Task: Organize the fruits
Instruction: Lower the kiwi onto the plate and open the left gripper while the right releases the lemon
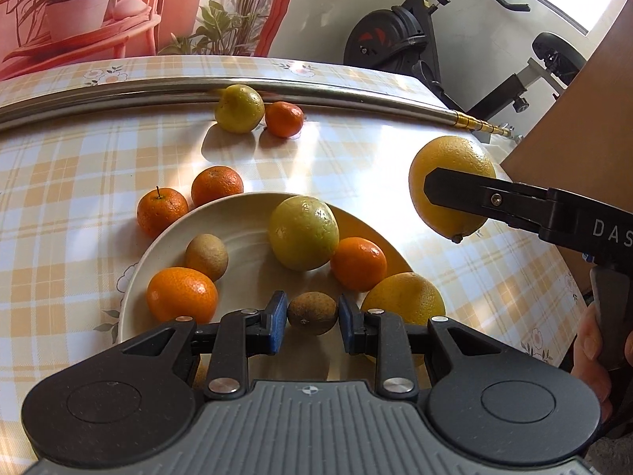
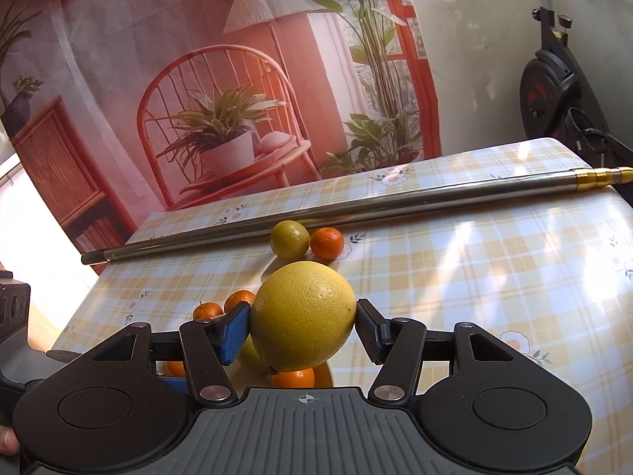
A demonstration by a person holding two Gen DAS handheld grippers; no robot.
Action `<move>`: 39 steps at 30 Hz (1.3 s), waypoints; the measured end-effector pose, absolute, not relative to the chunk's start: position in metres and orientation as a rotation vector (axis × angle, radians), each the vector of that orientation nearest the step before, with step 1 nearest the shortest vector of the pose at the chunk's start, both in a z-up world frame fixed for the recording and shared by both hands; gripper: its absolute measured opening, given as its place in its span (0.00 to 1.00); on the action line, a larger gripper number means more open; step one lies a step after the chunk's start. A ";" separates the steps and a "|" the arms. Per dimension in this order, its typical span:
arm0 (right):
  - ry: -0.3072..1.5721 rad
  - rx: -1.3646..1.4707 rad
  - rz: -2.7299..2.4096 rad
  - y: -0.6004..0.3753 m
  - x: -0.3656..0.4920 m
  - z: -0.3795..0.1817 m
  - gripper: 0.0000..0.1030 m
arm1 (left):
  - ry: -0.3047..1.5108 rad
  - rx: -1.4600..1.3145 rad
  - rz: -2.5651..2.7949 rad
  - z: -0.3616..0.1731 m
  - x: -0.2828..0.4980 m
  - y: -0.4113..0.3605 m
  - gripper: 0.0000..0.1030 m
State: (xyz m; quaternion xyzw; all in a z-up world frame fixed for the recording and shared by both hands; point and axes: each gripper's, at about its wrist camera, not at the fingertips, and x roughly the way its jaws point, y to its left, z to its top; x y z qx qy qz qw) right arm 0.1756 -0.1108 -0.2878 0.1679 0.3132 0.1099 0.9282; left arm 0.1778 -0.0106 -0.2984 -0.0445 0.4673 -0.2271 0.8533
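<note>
A white plate (image 1: 245,217) holds several fruits: a green-yellow citrus (image 1: 303,232), two mandarins (image 1: 182,295) (image 1: 358,263), a yellow orange (image 1: 403,297) and two brown kiwis (image 1: 206,256) (image 1: 312,312). My left gripper (image 1: 311,322) straddles the near kiwi with its blue pads a little apart from it. My right gripper (image 2: 304,330) is shut on a large yellow orange (image 2: 304,320), held above the table right of the plate; the orange also shows in the left wrist view (image 1: 451,166). Two mandarins (image 1: 162,210) (image 1: 217,185) lie left of the plate.
A green citrus (image 1: 239,108) and a mandarin (image 1: 284,118) rest against a long metal rod (image 1: 316,93) across the far side of the checked tablecloth (image 1: 79,166). A brown board (image 1: 593,118) stands at the right. An exercise bike (image 1: 415,35) is behind the table.
</note>
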 end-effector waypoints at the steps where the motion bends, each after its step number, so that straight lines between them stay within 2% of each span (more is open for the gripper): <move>1: 0.643 0.345 0.225 -0.112 0.176 -0.288 0.52 | 0.984 -0.088 -0.481 -0.299 0.179 -0.013 0.29; 13: 0.668 0.379 0.203 -0.121 0.178 -0.299 0.52 | 0.956 -0.048 -0.496 -0.303 0.183 -0.026 0.30; 15: 0.668 0.379 0.203 -0.121 0.178 -0.299 0.52 | 0.955 -0.051 -0.499 -0.300 0.181 -0.021 0.38; 18: 0.668 0.374 0.205 -0.121 0.178 -0.298 0.52 | 0.940 -0.069 -0.521 -0.292 0.175 -0.007 0.44; 25: 0.686 0.357 0.251 -0.110 0.179 -0.293 0.52 | 0.821 -0.095 -0.370 -0.260 0.157 0.049 0.44; 32: 0.754 0.242 0.367 -0.056 0.197 -0.290 0.52 | 0.731 -0.114 -0.194 -0.232 0.154 0.084 0.44; 39: 0.819 0.150 0.449 -0.004 0.201 -0.294 0.52 | 0.722 -0.145 -0.133 -0.231 0.146 0.101 0.44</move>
